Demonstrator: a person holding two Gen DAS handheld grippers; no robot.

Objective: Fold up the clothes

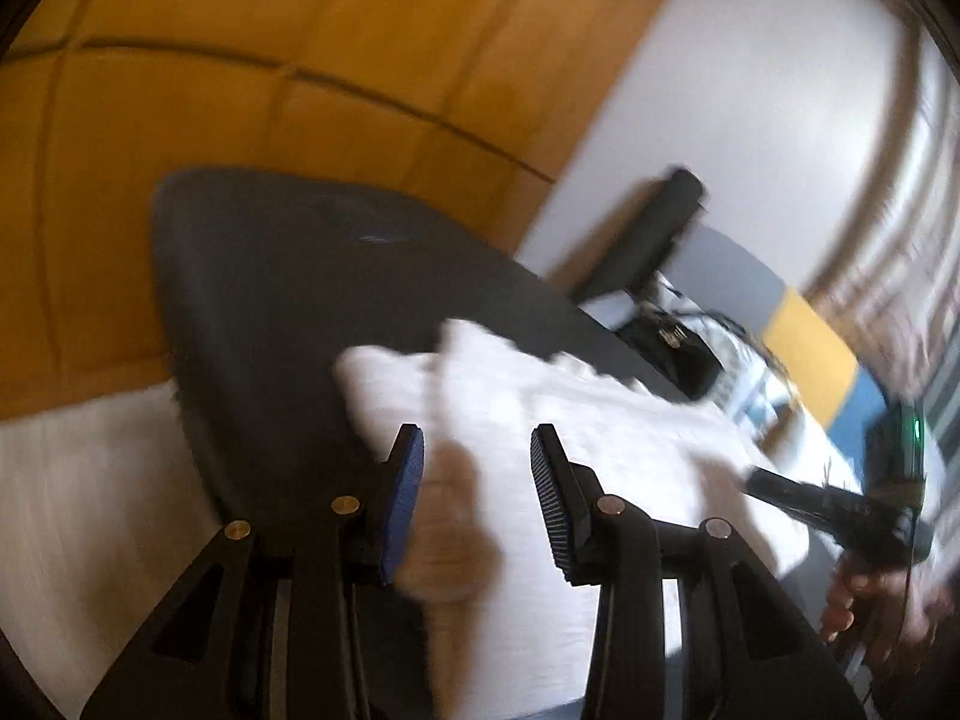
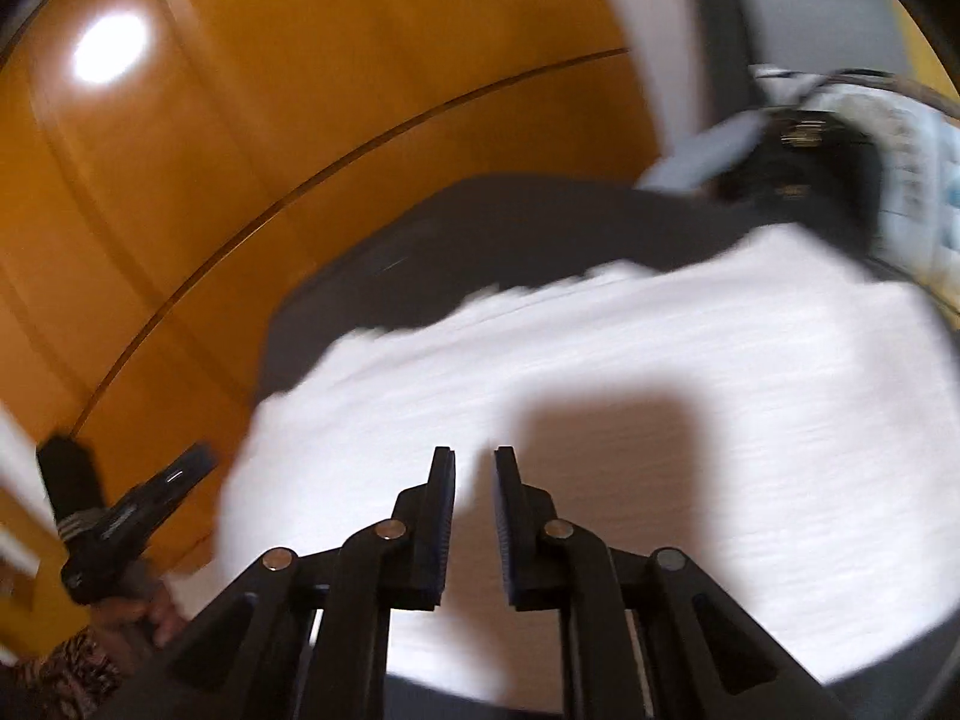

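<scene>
From my left wrist camera, the left hand-held gripper point(image 1: 477, 495) has its blue-padded fingers point(image 1: 403, 495) standing apart, with a fold of the white, ribbed fabric garment point(image 1: 630, 438) bunched up between them. The blur is heavy, so I cannot tell whether the pads actually press on the cloth. The garment lies spread over a dark grey padded surface point(image 1: 288, 300), which sits in front of an orange wooden panelled wall point(image 1: 270, 60). At the right edge of that view I see the right hand-held gripper point(image 1: 840, 504) in a person's hand point(image 1: 870, 588), reaching onto the garment's far side.

From my right wrist camera, the right hand-held gripper point(image 2: 474, 522) has its jaws drawn close with a narrow gap left between them; nothing is caught there, and the white garment point(image 2: 600, 360) lies beneath with the gripper's shadow falling on it. The dark grey surface point(image 2: 480, 228) shows beyond the garment's ragged edge. At lower left the other gripper point(image 2: 150, 492) appears, with a patterned sleeve point(image 2: 66, 672) below it. A black bag with gold fittings point(image 2: 798, 162) sits near the top right.
</scene>
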